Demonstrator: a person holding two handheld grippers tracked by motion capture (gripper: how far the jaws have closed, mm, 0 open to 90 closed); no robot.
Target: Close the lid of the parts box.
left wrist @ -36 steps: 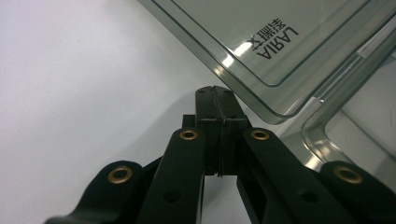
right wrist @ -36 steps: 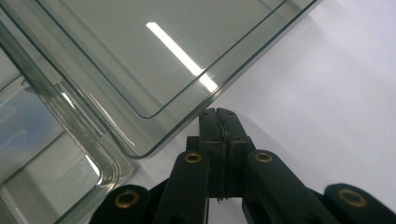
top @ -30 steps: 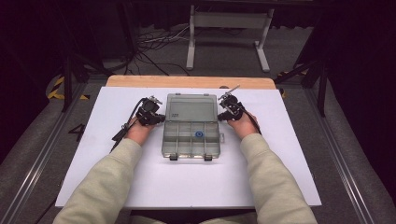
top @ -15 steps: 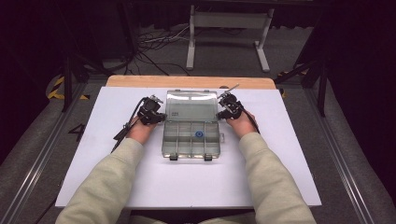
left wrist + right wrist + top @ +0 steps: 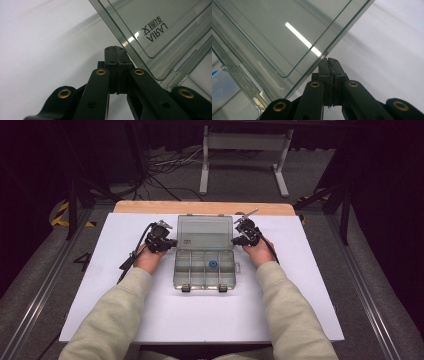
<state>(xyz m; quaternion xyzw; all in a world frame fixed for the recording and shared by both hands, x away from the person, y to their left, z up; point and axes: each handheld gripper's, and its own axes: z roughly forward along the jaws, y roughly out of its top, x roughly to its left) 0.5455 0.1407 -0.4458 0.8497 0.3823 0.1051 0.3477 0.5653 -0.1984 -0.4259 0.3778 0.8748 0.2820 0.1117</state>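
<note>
Item: clear box [image 5: 205,257], mid-desk [image 5: 300,310], lid [image 5: 205,231] raised. Left gripper [image 5: 167,243] and right gripper [image 5: 241,239] flank the lid, jaws fully closed, holding nothing. Unchanged from a second ago; lid-handling apparently paused.

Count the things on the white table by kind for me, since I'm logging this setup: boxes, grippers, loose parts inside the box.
Clear box, lid open: 1
Grippers, jaws shut: 2, left gripper and right gripper
Blue part in a compartment: 1
Total: 4
</note>
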